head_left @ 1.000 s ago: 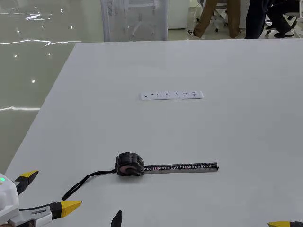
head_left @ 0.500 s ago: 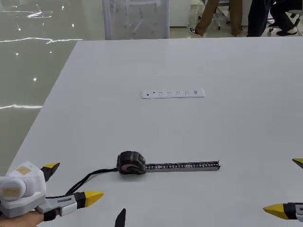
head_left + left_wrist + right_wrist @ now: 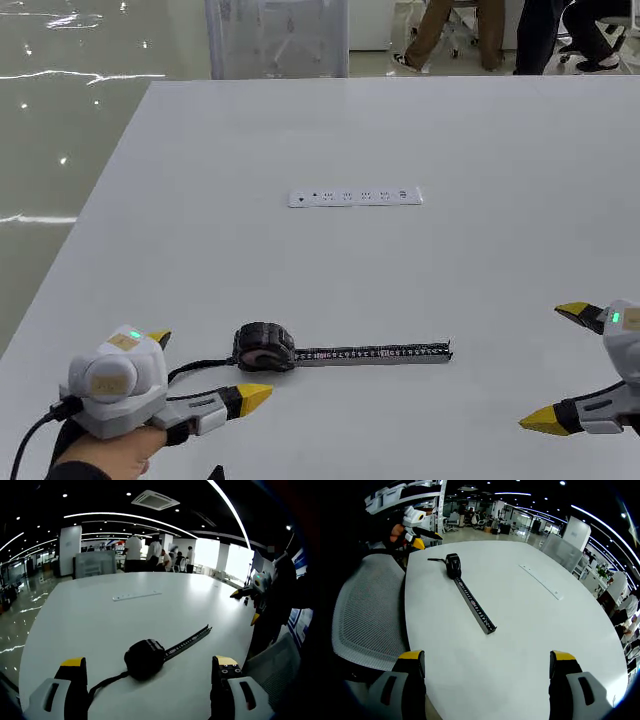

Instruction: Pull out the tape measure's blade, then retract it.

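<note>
A black tape measure (image 3: 264,347) lies on the white table (image 3: 350,130) with its blade (image 3: 375,353) drawn out to the right and its black wrist strap (image 3: 195,368) trailing left. My left gripper (image 3: 205,368) is open just left of the case, its yellow-tipped fingers either side of the strap. In the left gripper view the tape measure (image 3: 144,658) sits ahead between the open jaws. My right gripper (image 3: 560,365) hovers open to the right of the blade's tip. The right gripper view has the blade (image 3: 474,605) running from the case (image 3: 453,563) toward it.
A white power strip (image 3: 355,197) lies flat farther back at the table's middle. Beyond the far edge are a translucent bin (image 3: 277,38) and people's legs (image 3: 455,30) by chairs. A grey mesh chair (image 3: 367,615) stands at the near side of the table.
Both grippers have come up from the picture's lower edge toward the tape measure, the left closing in on the strap, the right rising at the right. The tape measure has stayed put.
</note>
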`<move>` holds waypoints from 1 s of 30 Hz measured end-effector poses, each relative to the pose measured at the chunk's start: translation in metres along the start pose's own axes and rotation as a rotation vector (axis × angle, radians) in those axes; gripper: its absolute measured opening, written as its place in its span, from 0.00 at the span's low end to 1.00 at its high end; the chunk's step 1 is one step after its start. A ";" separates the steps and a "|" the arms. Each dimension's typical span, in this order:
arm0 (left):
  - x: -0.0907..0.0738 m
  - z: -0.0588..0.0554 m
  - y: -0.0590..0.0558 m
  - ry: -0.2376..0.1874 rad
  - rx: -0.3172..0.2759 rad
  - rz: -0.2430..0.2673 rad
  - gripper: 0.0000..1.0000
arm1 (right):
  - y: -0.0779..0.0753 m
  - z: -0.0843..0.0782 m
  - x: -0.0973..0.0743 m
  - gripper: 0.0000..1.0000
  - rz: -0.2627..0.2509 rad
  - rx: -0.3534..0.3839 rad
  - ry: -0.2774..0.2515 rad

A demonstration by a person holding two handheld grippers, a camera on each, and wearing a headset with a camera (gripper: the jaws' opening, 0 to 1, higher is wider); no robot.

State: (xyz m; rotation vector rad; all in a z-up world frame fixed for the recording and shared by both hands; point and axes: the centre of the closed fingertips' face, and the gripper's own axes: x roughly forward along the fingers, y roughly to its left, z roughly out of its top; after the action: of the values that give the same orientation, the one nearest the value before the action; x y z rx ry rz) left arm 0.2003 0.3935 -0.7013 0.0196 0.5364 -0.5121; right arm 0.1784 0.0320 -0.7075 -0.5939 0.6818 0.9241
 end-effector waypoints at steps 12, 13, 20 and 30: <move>0.035 -0.013 -0.008 0.002 -0.068 0.103 1.00 | -0.010 0.001 0.040 1.00 0.076 -0.038 0.031; 0.038 -0.014 -0.009 -0.011 -0.073 0.113 1.00 | -0.010 0.001 0.044 1.00 0.086 -0.048 0.035; 0.053 -0.018 -0.010 -0.055 -0.079 0.174 1.00 | -0.013 0.003 0.066 0.97 0.160 -0.125 0.074; 0.061 -0.017 -0.016 -0.145 -0.059 0.207 1.00 | -0.023 0.010 0.103 0.89 0.256 -0.259 0.145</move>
State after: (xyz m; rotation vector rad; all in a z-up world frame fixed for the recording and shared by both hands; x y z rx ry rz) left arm 0.2295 0.3540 -0.7439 -0.0177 0.4019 -0.2928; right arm 0.2449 0.0808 -0.7744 -0.8217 0.7863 1.2274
